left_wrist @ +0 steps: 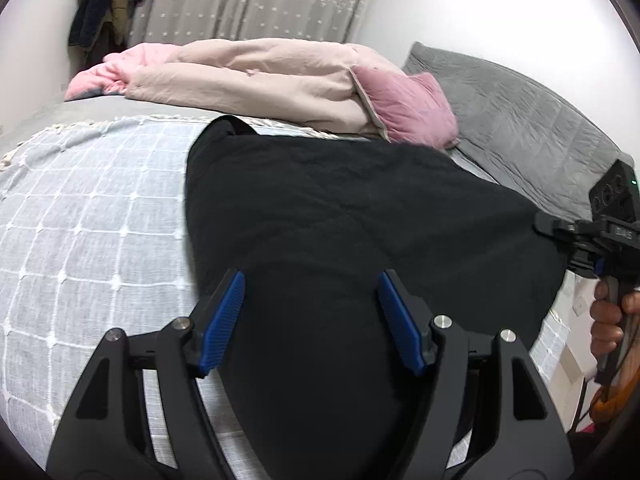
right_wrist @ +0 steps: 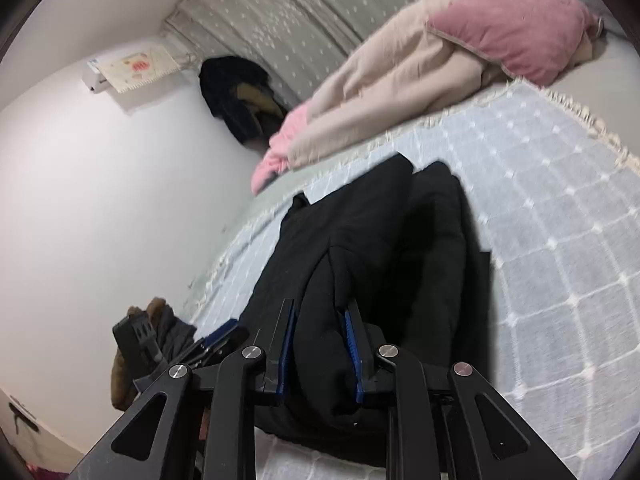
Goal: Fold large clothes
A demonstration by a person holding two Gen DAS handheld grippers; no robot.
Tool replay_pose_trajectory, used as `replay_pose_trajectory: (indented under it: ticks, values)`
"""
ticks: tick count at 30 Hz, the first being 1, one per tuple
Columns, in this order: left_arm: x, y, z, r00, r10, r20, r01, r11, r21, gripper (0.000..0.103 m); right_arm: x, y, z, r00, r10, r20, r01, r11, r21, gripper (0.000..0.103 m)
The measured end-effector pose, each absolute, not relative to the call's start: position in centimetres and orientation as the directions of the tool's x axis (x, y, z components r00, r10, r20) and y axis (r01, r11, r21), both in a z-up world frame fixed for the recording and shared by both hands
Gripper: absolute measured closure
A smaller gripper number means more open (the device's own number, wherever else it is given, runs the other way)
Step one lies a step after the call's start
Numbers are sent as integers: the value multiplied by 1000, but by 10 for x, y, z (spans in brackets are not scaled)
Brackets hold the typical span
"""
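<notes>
On the bed, over a pale blue checked blanket (left_wrist: pixel 92 208), the black garment (left_wrist: pixel 340 208) lies spread, its far end just short of the heaped pink-and-beige quilt (left_wrist: pixel 260 76) and the grey pillow (left_wrist: pixel 512 120) beyond. The right gripper (right_wrist: pixel 320 344) is pinched on a raised fold at the garment's near edge — black cloth fills the narrow gap between its blue pads (right_wrist: pixel 287 352), so it has hold. The left gripper (left_wrist: pixel 312 316) hangs above the cloth with jaws wide apart and nothing gripped; whether its tips brush the fabric I cannot tell. The step in hand looks like lifting one side to carry it over the body. To do it well, the right hand should keep the fold taut and travel in a low arc, so the heavy cloth does not drag and bunch, while the left closes on the matching edge — both corners moving together give a straight crease. A one-sided pull would likely skew it.
</notes>
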State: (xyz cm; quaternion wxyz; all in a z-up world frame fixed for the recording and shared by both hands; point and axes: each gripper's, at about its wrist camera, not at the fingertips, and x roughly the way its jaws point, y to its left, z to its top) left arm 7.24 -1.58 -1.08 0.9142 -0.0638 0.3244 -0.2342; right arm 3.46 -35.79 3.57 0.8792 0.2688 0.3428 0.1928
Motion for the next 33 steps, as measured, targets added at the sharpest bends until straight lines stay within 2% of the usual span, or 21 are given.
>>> replay_pose_trajectory:
  ticks: [3,5,7,10,13,15,18,21,24,25,28,31,33]
  values:
    - [68,-33,-19,670,-444,-595,424,887,-184,33,44,-368,-4,597,400,-696,4,866,501,79]
    - [61,-47,-23,702,-387,-598,434,898,-72,33,53,-368,-34,519,372,-770,64,881,469,73]
    - [60,-51,-24,717,-356,-599,431,902,-21,33,52,-369,-35,525,362,-771,80,880,468,71]
    - [62,-41,-12,707,-376,-599,416,906,-77,33,44,-367,-12,584,300,-754,86,901,425,61]
    - [57,-27,4,728,-397,-559,406,907,-115,34,33,-357,11,662,203,-722,74,940,333,61]
    - [54,-22,9,739,-399,-543,401,908,-121,46,28,-347,26,716,145,-683,54,964,260,61]
    - [52,-22,10,708,-435,-557,435,889,-141,48,29,-330,36,752,148,-642,-10,977,214,61]
    - [50,-34,-7,645,-459,-611,485,864,-136,49,36,-317,26,708,157,-689,-44,983,179,61]
    - [39,-47,-20,679,-410,-609,495,868,-33,49,49,-320,-3,626,107,-773,-4,991,134,61]
    - [37,-48,-21,679,-407,-611,500,866,-21,49,51,-326,-12,598,109,-794,8,990,142,55]
    - [32,-47,-21,674,-409,-615,515,857,-7,49,54,-339,-28,537,155,-829,14,981,193,49]
    - [33,-41,-15,662,-407,-629,511,859,-18,45,55,-344,-27,529,177,-830,25,974,224,48]
    - [37,-32,-9,643,-406,-649,488,871,-61,30,57,-345,-26,539,177,-823,26,974,226,45]
